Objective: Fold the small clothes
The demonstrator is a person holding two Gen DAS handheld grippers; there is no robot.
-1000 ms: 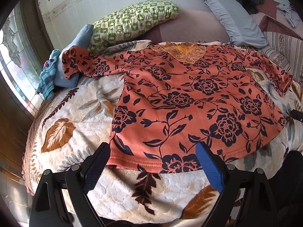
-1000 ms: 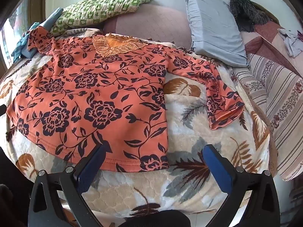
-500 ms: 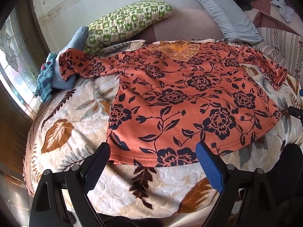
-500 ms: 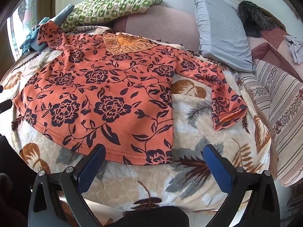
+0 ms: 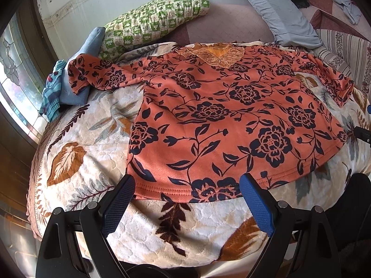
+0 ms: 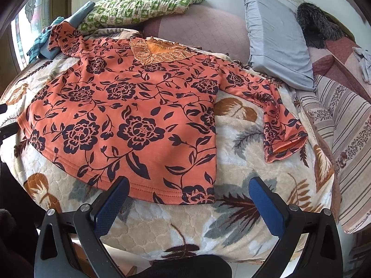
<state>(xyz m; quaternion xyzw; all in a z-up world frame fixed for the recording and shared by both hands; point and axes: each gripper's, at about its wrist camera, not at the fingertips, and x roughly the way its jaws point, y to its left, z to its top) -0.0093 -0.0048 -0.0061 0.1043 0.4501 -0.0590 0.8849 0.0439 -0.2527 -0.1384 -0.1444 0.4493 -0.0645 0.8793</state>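
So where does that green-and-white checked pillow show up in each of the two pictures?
Left wrist view: the green-and-white checked pillow lies at top centre-left, against the wall.
Right wrist view: the same pillow sits at top left, above the shirt's sleeve.
Shared landmark: the gold lace collar of the orange floral shirt, just below and right of the pillow in both.

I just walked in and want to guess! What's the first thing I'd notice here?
The big orange shirt with dark flowers, spread flat in the middle of the leafy blanket. Behind it, a green checked pillow leans by the wall, and two open grippers hover at the shirt's bottom hem.
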